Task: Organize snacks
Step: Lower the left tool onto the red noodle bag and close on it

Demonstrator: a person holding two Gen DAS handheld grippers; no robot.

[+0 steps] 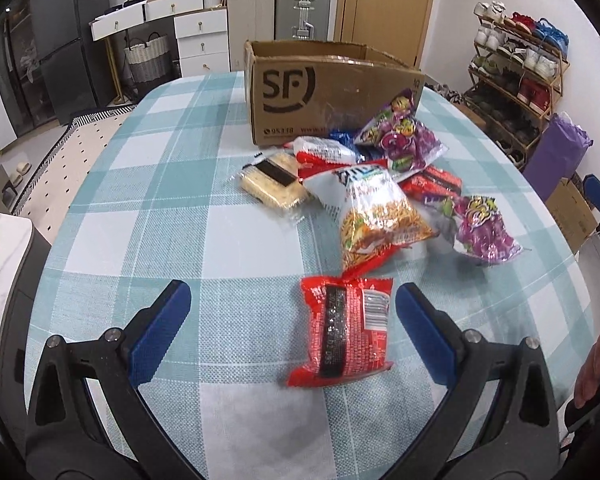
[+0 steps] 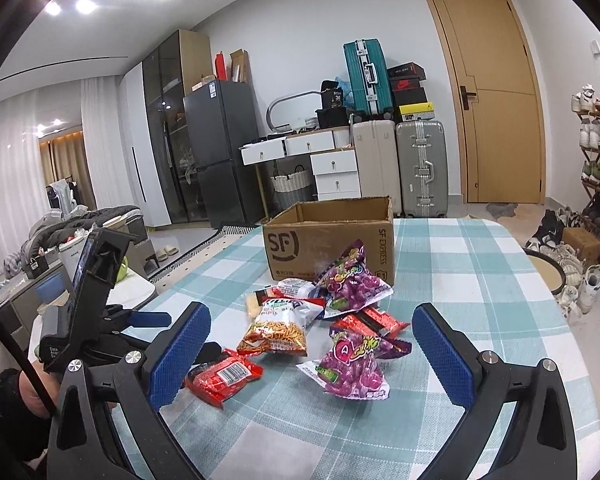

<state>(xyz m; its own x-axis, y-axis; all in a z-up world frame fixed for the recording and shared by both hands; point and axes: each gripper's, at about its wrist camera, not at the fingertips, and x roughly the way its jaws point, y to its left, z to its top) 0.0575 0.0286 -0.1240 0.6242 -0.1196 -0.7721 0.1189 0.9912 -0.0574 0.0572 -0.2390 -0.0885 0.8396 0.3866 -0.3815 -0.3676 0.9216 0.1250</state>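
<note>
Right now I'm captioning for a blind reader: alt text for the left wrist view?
Open left gripper hovers over a red snack packet on a checked tablecloth; more snacks lie before a cardboard box.

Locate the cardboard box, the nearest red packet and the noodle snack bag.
cardboard box (image 1: 332,100), left wrist view, printed front wall.
red packet (image 1: 344,332), left wrist view, centre of wrapper.
noodle snack bag (image 2: 278,328), right wrist view, clear front.

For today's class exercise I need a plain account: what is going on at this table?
A person holds a gripper in each hand over a checked tablecloth. Both the left gripper and right gripper are open and hold nothing. Loose snack packets lie heaped before an open cardboard box. A red packet lies between the left gripper's fingers; a purple packet sits ahead of the right.
</note>
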